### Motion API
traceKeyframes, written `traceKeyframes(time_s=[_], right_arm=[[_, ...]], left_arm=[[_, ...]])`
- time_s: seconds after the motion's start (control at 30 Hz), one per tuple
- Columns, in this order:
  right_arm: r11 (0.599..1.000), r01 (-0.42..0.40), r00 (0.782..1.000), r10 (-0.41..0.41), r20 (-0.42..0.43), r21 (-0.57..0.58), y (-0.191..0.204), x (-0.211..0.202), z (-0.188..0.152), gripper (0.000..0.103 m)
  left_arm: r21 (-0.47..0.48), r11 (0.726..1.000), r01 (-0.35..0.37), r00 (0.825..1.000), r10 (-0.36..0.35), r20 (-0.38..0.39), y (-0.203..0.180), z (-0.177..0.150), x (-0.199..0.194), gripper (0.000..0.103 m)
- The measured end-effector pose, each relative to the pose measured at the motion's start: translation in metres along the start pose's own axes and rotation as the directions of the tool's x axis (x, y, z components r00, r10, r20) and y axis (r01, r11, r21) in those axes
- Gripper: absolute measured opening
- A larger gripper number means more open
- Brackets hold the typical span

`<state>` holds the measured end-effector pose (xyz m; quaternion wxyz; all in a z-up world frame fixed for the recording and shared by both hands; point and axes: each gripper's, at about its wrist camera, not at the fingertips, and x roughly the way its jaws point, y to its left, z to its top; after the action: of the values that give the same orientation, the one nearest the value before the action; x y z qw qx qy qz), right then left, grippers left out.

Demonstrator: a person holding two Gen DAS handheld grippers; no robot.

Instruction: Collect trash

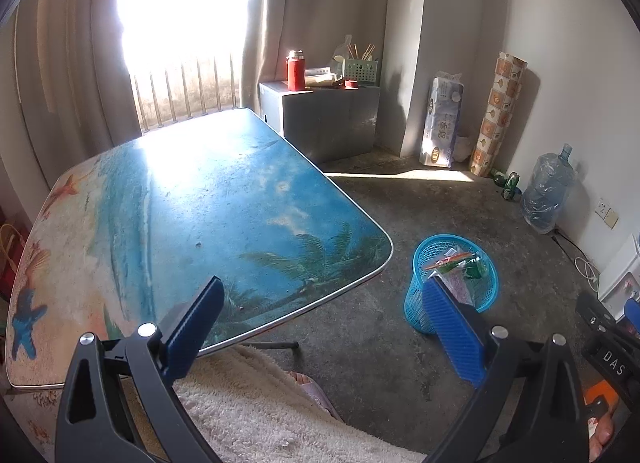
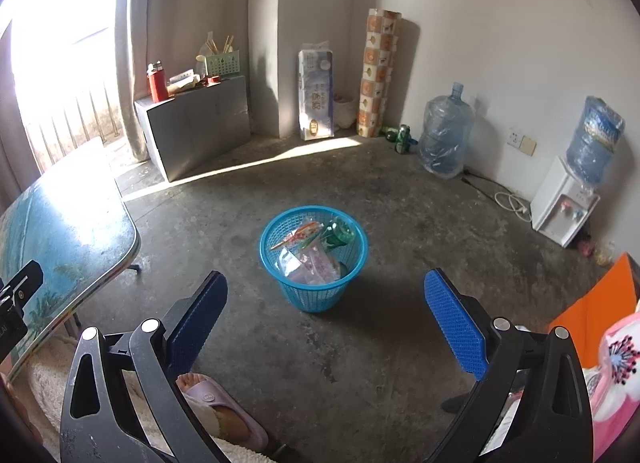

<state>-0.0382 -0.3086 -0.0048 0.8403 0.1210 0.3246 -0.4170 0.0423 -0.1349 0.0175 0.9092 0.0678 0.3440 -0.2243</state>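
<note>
A blue mesh waste basket point(image 2: 316, 287) stands on the concrete floor and holds plastic wrappers point(image 2: 310, 263) and a green bottle point(image 2: 339, 234). It also shows in the left wrist view point(image 1: 416, 303), right of the table. My right gripper point(image 2: 325, 295) is open and empty, above the floor just in front of the basket. My left gripper point(image 1: 325, 303) is open and empty, over the near corner of the beach-print table point(image 1: 200, 203). No trash shows on the tabletop.
A grey cabinet point(image 2: 200, 123) with a red flask stands by the curtain. A tissue pack point(image 2: 316, 95), a patterned roll point(image 2: 376, 71), water jugs point(image 2: 444, 135) and a dispenser point(image 2: 564, 211) line the wall. My slippered foot point(image 2: 224, 411) is below.
</note>
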Motion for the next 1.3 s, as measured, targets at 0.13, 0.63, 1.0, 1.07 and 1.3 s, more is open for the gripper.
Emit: traceKeyframes(time_s=[0.13,0.63,1.0,1.07,1.3], right_arm=[[1.0,-0.007,1.0,0.007,0.009,0.018,-0.002,-0.005,-0.002,0.095],[0.999,-0.01,0.998,0.012,-0.057,0.033,-0.003,0.001,-0.013,0.095],[0.999,-0.016,0.997,0.018,-0.074,0.038,-0.004,0.006,-0.012,0.095],[0.999,-0.019,0.997,0.022,-0.077,0.041,-0.006,0.007,-0.012,0.095],[0.999,-0.024,0.996,0.027,-0.083,0.046,-0.01,0.009,-0.011,0.095]], left_arm=[[-0.015,1.0,0.021,0.999,-0.021,-0.026,0.003,0.0,0.001,0.097],[0.062,0.997,0.037,0.998,-0.033,-0.058,-0.007,-0.007,0.003,0.097],[0.068,0.997,0.048,0.998,-0.044,-0.049,-0.012,-0.005,-0.003,0.097],[0.067,0.997,0.048,0.998,-0.045,-0.045,-0.013,-0.004,-0.005,0.097],[0.084,0.995,0.055,0.998,-0.052,-0.037,-0.02,-0.001,-0.01,0.097]])
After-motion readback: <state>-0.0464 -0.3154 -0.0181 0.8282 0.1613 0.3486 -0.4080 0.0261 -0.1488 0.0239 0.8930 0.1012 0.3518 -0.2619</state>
